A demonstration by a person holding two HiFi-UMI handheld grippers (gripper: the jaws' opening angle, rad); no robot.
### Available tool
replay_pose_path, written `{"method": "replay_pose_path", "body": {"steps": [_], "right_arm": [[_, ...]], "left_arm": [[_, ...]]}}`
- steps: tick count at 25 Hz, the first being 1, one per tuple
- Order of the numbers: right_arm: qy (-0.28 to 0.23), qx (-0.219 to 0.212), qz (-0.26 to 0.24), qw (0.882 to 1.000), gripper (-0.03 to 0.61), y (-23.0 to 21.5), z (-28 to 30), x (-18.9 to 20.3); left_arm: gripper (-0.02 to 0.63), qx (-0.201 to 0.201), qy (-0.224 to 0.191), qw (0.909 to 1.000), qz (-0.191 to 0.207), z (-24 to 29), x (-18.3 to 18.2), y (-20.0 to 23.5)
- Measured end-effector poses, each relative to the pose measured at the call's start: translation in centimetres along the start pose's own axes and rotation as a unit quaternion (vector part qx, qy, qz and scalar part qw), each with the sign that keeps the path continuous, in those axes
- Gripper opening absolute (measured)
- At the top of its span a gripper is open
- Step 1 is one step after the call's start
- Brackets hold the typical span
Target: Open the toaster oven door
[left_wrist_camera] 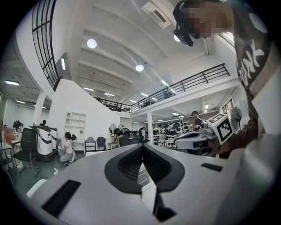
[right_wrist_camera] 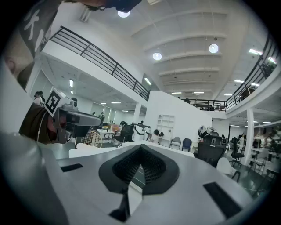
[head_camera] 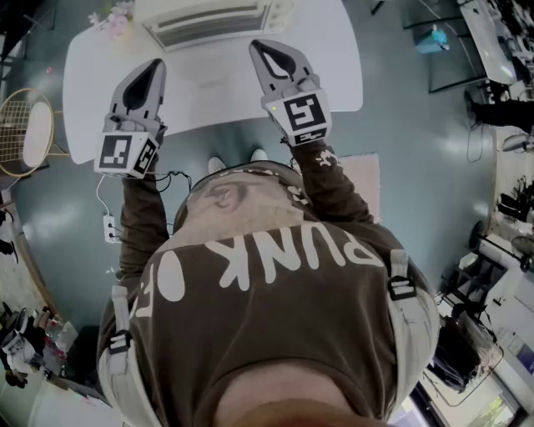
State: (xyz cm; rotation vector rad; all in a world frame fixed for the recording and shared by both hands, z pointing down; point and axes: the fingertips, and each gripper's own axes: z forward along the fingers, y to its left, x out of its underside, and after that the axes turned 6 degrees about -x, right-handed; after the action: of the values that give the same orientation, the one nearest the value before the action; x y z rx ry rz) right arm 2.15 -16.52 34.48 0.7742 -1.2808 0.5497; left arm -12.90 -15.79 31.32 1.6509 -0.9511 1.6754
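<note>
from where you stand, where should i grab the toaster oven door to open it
Likely the long bar across the near face of the toaster oven, coming from the person's side of the table, since that face points that way. Handle detail is unclear.

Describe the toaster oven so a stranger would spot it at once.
Find the white table at the top of the head view. At its far edge sits the toaster oven, a wide white slatted box, unlike the small pink flower bunch left of it.
</note>
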Motion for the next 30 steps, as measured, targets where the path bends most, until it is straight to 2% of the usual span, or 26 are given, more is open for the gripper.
{"method": "replay_pose_path", "body": {"steps": [23, 26, 30], "right_arm": [[0.005, 0.006, 0.011, 1.0, 0.012, -0.5, 1.0, 1.1], [0.016, 0.001, 0.023, 1.0, 0.08, -0.9, 1.5, 1.7], [0.034, 0.005, 0.036, 0.999, 0.104, -2.4, 2.3, 2.6]], "left_arm": [[0.003, -0.002, 0.001, 1.0, -0.005, 0.0, 0.8, 0.4], [0.003, -0.003, 0.002, 1.0, -0.005, 0.1, 0.7, 0.4], [0.003, -0.002, 0.004, 1.0, -0.006, 0.1, 0.6, 0.2]]}}
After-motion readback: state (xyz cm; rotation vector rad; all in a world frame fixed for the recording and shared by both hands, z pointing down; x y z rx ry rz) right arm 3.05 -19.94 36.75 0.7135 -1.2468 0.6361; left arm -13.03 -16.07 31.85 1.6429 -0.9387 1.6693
